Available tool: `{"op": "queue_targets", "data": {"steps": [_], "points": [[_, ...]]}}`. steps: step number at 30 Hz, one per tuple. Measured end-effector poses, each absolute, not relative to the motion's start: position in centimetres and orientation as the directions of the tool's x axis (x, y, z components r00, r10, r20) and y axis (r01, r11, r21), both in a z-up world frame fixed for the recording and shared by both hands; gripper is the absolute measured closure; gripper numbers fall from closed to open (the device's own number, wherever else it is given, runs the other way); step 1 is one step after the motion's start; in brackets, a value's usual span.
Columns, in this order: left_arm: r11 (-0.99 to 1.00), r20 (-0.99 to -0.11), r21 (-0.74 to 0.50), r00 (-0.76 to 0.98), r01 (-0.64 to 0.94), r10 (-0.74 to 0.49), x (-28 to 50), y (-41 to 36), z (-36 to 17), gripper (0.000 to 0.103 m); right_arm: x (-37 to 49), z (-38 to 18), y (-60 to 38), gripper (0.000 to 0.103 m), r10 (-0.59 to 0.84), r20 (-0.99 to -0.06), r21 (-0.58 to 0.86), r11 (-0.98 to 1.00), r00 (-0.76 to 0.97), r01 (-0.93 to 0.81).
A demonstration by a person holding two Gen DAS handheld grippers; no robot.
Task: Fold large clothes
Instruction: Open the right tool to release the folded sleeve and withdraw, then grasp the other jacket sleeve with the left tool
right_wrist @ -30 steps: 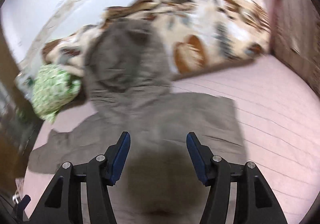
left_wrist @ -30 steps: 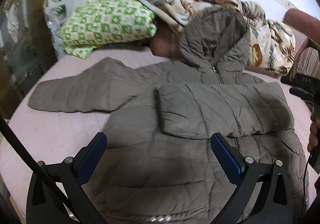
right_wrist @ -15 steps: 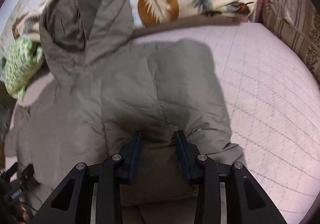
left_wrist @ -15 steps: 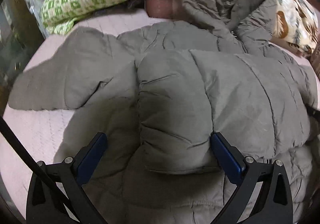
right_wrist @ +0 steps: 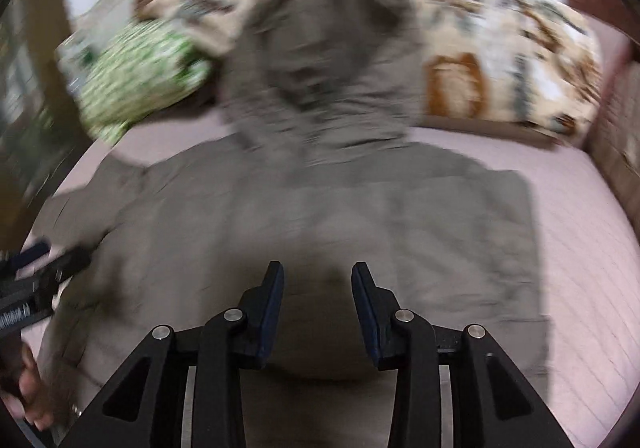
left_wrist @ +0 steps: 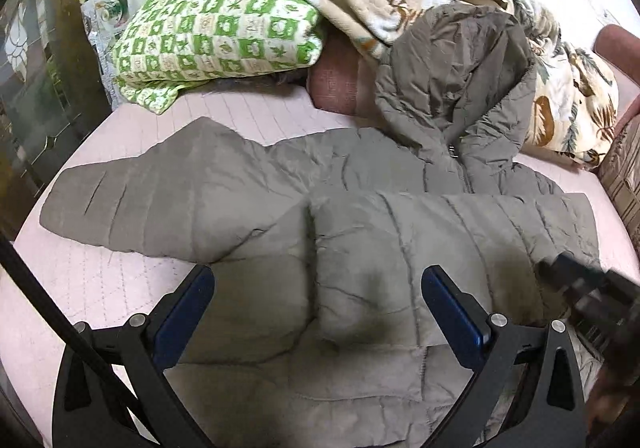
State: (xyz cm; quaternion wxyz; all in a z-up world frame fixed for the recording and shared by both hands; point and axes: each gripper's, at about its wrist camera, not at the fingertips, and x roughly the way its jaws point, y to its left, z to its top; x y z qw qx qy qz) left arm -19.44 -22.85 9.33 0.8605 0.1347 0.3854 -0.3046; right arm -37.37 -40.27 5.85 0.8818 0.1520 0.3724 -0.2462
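An olive-grey hooded puffer jacket (left_wrist: 360,240) lies front-up on a pink quilted bed (left_wrist: 92,280). Its right sleeve (left_wrist: 460,232) is folded across the chest; its left sleeve (left_wrist: 160,204) lies spread out to the left. The hood (left_wrist: 460,68) rests against the bedding at the back. My left gripper (left_wrist: 318,288) is open wide and empty above the chest. My right gripper (right_wrist: 318,284) hovers above the jacket (right_wrist: 320,216), its jaws partly open with nothing between them. The right wrist view is motion-blurred. The right gripper body shows at the left wrist view's right edge (left_wrist: 592,288).
A green-and-white patterned pillow (left_wrist: 216,32) and a leaf-print blanket (left_wrist: 560,96) are piled at the head of the bed. A dark wooden frame (left_wrist: 44,88) runs along the left. A striped cushion (left_wrist: 624,168) sits at the right edge.
Both grippers have pulled back up from the jacket. The right gripper's jaws have opened wider than half a second ago. The folded sleeve stays across the chest.
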Motion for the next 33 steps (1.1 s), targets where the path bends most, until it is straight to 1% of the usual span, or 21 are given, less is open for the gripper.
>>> {"op": "queue_targets", "data": {"steps": [4,7,9,11,13,15,18,21,24,25,27,30,31,33], "points": [[0.802,-0.751,-0.012,0.524,0.598,-0.401,-17.7,-21.4,9.3,0.0,-34.3,3.5,-37.5,0.065,-0.28,-0.772,0.044,0.872,0.57,0.487],[0.824,-0.752,-0.032,0.529,0.566,-0.393,-16.2,-19.9,9.3,0.0,-32.9,1.2,-37.1,0.064,-0.287,-0.813,-0.002,0.872,0.507,0.49],[0.835,-0.752,-0.038,0.535,0.549,-0.386,-15.3,-19.0,9.5,0.0,-32.5,0.3,-37.3,0.064,-0.273,-0.831,0.002,0.87,0.484,0.493],[0.846,-0.749,-0.042,0.543,0.532,-0.379,-14.3,-18.0,9.8,0.0,-32.9,0.7,-37.4,0.064,-0.264,-0.832,0.014,0.869,0.488,0.494],[0.857,-0.747,-0.043,0.553,0.514,-0.369,-13.2,-16.9,10.1,0.0,-33.3,1.4,-37.3,0.064,-0.249,-0.818,0.052,0.866,0.518,0.498],[0.874,-0.746,-0.063,0.559,0.482,-0.362,-11.7,-15.3,10.4,0.0,-34.2,2.9,-36.8,0.064,-0.208,-0.791,0.128,0.863,0.576,0.488],[0.906,-0.762,-0.108,0.551,0.409,-0.34,-8.8,-12.0,10.3,0.0,-35.3,5.1,-35.4,0.064,-0.19,-0.758,0.168,0.868,0.624,0.468],[0.937,-0.768,-0.096,0.574,0.336,-0.285,-6.3,-9.1,10.1,0.0,-36.4,7.0,-33.7,0.064,-0.171,-0.73,0.184,0.884,0.662,0.431],[0.951,-0.778,-0.118,0.568,0.285,-0.267,-3.7,-6.0,9.8,0.0,-37.8,8.3,-31.7,0.064,-0.143,-0.705,0.21,0.894,0.695,0.396],[0.951,-0.781,-0.142,0.56,0.274,-0.278,-2.9,-5.1,9.6,0.0,-38.2,8.5,-31.2,0.064,-0.131,-0.701,0.217,0.897,0.701,0.385],[0.937,-0.783,-0.243,0.52,0.25,-0.342,-1.0,-2.7,8.9,0.0,-39.1,8.5,-29.7,0.064,-0.109,-0.693,0.23,0.904,0.713,0.362],[0.907,-0.778,-0.385,0.469,0.168,-0.417,2.0,1.4,7.2,0.001,-39.8,7.9,-28.1,0.064,-0.079,-0.702,0.225,0.918,0.708,0.326],[0.895,-0.769,-0.426,0.467,0.133,-0.436,3.0,2.9,6.7,0.003,-39.8,7.7,-27.9,0.064,-0.075,-0.705,0.217,0.923,0.705,0.316],[0.875,-0.76,-0.481,0.468,0.06,-0.45,4.4,5.5,5.6,0.014,-39.8,7.4,-27.8,0.064,-0.079,-0.711,0.199,0.931,0.699,0.307]]}}
